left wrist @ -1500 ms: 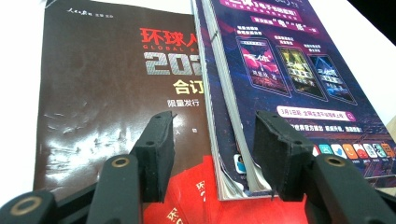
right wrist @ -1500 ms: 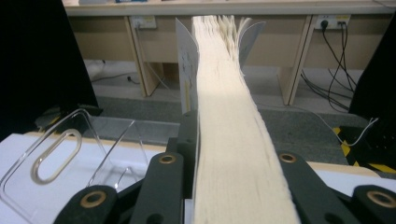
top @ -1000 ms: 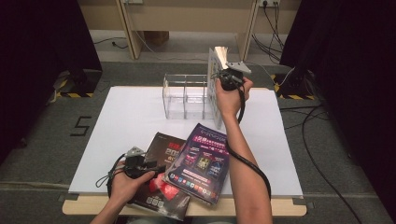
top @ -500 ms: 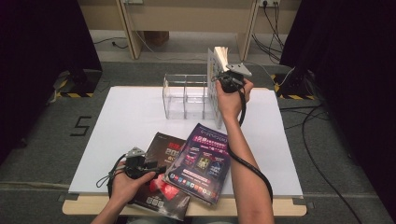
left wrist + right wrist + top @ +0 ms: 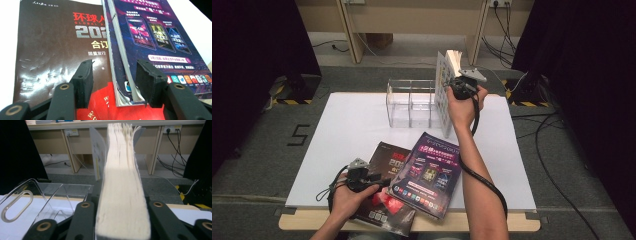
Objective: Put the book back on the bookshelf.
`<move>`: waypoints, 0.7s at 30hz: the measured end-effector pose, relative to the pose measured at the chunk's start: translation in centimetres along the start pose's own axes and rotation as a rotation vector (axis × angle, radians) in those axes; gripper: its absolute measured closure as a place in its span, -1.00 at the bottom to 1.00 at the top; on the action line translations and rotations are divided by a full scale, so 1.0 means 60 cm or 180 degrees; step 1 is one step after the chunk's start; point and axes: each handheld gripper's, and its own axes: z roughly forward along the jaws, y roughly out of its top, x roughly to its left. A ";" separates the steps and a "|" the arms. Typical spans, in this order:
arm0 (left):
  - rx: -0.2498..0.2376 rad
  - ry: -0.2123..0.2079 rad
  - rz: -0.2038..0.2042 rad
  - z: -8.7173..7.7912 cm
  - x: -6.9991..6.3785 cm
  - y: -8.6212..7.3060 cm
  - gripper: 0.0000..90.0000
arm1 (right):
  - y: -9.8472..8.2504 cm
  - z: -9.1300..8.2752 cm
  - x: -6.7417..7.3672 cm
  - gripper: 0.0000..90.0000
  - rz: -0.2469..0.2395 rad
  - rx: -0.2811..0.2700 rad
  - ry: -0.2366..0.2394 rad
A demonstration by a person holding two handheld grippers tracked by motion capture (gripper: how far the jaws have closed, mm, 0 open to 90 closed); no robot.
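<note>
You have three magazines and one clear rack (image 5: 411, 102) on the worktop (image 5: 337, 135). Your right gripper (image 5: 455, 86) has its jaws clamped on a thick white magazine (image 5: 122, 195), held upright at the rack's right end; they have just been closing. Near you lie a brown magazine (image 5: 50, 45) and a purple magazine (image 5: 155, 32) overlapping it. Your left gripper (image 5: 113, 82) has its jaws apart, straddling the purple one's edge.

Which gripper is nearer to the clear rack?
Right. The right gripper holds a book upright beside the clear rack; the left gripper is at the near edge, over the magazines.
</note>
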 end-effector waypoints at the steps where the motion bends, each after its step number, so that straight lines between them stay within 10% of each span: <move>1: -0.0003 -0.0002 -0.0003 0.000 0.000 0.000 0.06 | 0.002 0.001 0.000 0.61 0.0015 0.0029 -0.0013; 21: -0.0007 -0.0013 -0.0005 0.000 0.000 0.001 0.06 | -0.005 0.003 0.011 0.64 0.0024 -0.0134 -0.0099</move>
